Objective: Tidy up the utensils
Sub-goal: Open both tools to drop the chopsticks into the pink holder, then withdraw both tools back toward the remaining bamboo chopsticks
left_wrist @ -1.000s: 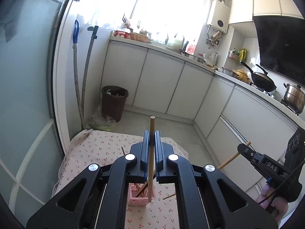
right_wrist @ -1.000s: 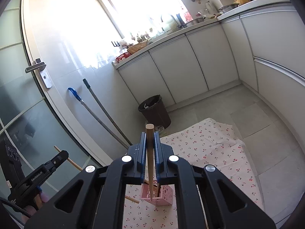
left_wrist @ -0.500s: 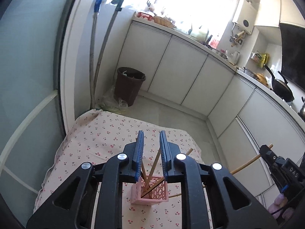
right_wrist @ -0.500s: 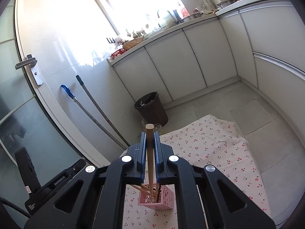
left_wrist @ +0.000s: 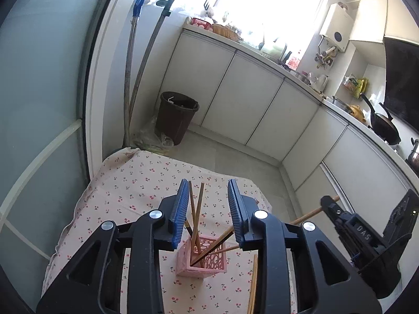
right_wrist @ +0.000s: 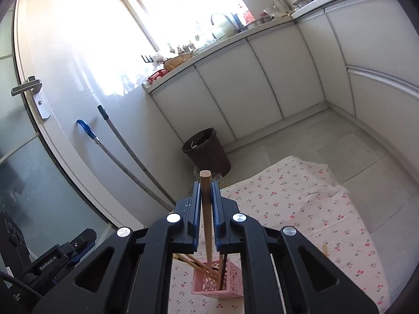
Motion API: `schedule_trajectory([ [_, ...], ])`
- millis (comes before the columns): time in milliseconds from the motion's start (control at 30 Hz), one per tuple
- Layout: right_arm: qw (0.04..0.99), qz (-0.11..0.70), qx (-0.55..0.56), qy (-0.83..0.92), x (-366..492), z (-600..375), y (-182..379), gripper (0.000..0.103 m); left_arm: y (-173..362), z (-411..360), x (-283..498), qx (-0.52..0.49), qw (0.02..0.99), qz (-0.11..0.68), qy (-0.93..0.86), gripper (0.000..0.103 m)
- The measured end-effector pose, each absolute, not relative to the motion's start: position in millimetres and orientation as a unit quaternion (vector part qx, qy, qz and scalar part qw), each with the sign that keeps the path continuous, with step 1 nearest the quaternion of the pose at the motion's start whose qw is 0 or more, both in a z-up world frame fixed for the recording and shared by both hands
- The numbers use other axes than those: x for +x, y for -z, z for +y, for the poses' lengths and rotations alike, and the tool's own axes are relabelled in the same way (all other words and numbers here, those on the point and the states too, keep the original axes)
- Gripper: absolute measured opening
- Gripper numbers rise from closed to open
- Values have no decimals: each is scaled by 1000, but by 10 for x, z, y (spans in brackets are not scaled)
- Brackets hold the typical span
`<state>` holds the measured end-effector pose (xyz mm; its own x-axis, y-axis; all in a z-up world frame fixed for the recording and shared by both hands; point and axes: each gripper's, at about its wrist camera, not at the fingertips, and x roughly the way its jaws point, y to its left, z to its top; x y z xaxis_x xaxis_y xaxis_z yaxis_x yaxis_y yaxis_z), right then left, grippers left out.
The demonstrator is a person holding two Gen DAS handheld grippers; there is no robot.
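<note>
Left gripper (left_wrist: 208, 209) stood released above the pink holder (left_wrist: 201, 260), chopsticks (left_wrist: 195, 219) standing loose between its jaws. Right gripper (right_wrist: 206, 209) was clenched on one chopstick (right_wrist: 207, 214) over the holder.

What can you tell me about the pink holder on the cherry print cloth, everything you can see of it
The pink holder is a small square plastic-looking box with cut-out lattice walls and an open top. It stands upright on the cherry-print cloth. Several chopsticks, light wood and dark, lean inside at different angles. The left tongs hang open above it; the right tongs hold another chopstick over it.
</note>
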<state>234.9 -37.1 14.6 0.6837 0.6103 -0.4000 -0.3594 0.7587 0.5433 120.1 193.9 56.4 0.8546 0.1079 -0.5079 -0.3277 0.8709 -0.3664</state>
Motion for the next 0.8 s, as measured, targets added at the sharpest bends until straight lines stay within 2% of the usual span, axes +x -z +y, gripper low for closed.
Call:
schedule_trajectory([
  [33,889,305,209,-271,2365,-322,-51,27,-519,1913,1237,-220,935,252,-117,31],
  [67,887,318,199,-268,2364,-278,20,34,-486,1892,1259,-217,934,258,-116,31],
  [200,897,320,152,-264,2259,-253,-1,34,-432,1804,1288,-201,935,272,-111,33],
  [300,908,308,124,-255,2140,-306,-102,36,-440,1723,1262,-185,939,269,-111,40],
  [333,912,305,112,-249,2100,-327,-124,38,-445,1686,1254,-178,940,268,-112,44],
  [433,923,296,86,-230,1999,-410,-155,53,-432,1581,1236,-152,943,267,-125,52],
  [567,934,284,52,-213,1858,-510,-183,59,-328,1453,1259,-124,942,282,-135,62],
  [800,947,270,2,-176,1657,-672,-172,68,-155,1246,1240,-104,939,299,-131,71],
])
